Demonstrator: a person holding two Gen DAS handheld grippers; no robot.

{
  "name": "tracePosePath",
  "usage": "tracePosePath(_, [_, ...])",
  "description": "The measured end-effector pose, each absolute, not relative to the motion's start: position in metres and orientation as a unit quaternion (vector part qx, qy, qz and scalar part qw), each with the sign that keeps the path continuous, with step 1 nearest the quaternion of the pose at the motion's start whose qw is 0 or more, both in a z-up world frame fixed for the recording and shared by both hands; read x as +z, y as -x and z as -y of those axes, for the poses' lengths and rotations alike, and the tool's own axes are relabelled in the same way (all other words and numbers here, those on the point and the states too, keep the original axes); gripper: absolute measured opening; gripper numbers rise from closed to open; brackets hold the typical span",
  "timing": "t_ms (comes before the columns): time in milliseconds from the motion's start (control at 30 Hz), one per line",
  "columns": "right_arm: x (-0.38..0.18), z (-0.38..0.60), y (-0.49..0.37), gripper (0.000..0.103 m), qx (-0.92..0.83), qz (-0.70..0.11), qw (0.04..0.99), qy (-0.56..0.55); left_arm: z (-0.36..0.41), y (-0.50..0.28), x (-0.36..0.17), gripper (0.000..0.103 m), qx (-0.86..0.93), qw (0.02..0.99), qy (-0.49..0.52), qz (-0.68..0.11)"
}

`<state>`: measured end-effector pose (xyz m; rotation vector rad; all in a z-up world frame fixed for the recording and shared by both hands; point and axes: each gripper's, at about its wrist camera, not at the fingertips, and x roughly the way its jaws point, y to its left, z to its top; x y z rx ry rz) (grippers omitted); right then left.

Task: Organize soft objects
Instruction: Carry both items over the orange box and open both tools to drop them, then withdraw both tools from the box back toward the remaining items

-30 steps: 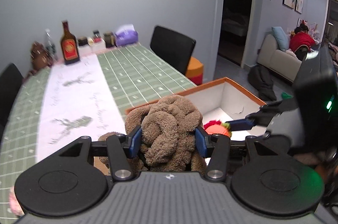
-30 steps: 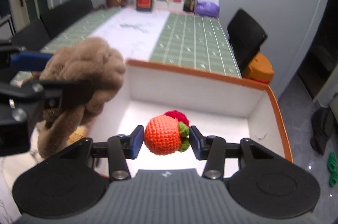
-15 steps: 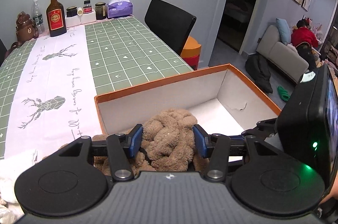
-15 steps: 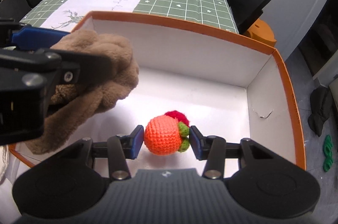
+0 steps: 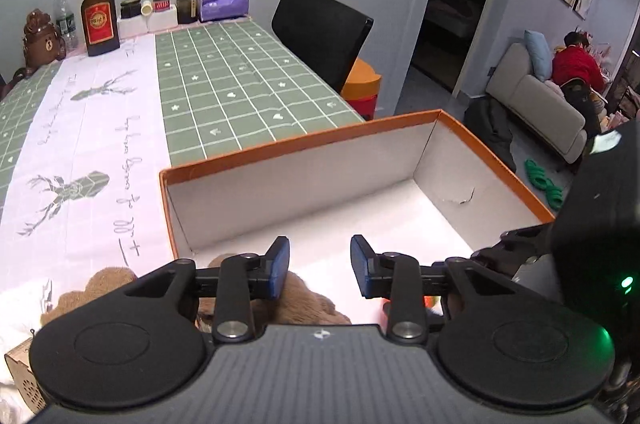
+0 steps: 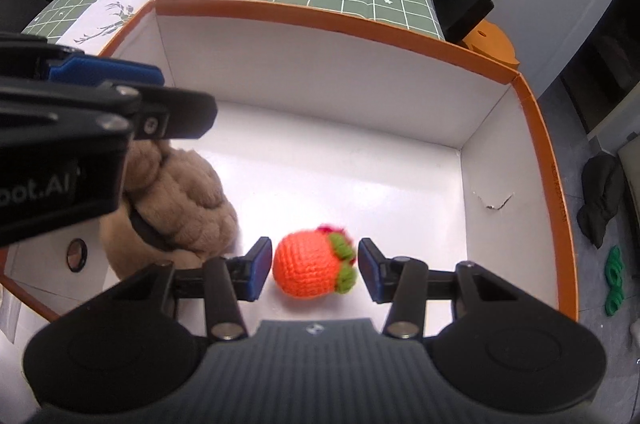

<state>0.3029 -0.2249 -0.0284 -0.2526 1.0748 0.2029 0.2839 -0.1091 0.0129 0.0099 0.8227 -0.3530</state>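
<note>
Right claw (image 6: 314, 268) stands apart around the orange ball (image 6: 310, 264), small gaps either side; the ball lies on the box (image 6: 320, 72) floor, green leaves toward the right pad. Left claw (image 5: 320, 266) is closing with nothing between its pads, the brown plush (image 6: 188, 200) slumped below it in the box's near-left corner. Beyond the box wall runs the tabletop (image 5: 224, 84), a bottle (image 5: 99, 12) at its far end.
</note>
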Motion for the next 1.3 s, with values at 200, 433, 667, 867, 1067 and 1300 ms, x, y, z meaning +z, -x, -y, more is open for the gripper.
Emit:
tracePosePath(200, [-0.020,0.223,-0.298,0.060,0.096,-0.501,0.851,0.124,0.098,-0.277,0.018,0.056,-0.169,0.907,0.007,-0.386])
tracePosePath(433, [-0.006,0.218,-0.284,0.065,0.096,-0.484,0.860,0.128,0.081,-0.260,0.036,0.061,-0.171,0.914,0.017,-0.367])
tracePosePath(667, [0.016,0.207,-0.261,0.065,0.101,-0.457,0.875,0.125,0.061,-0.231,0.055,0.061,-0.164,0.921,0.010,-0.353])
tracePosePath(867, [0.036,0.187,-0.232,0.066,0.117,-0.426,0.889,0.121,0.043,-0.197,0.070,0.061,-0.159,0.931,-0.007,-0.330])
tracePosePath(1067, [0.051,0.159,-0.190,0.066,0.141,-0.375,0.908,0.122,0.022,-0.156,0.074,0.061,-0.141,0.946,-0.026,-0.292])
tracePosePath(1300, [0.052,0.124,-0.144,0.066,0.200,-0.336,0.915,0.099,-0.019,-0.118,0.064,0.061,-0.107,0.956,-0.012,-0.272])
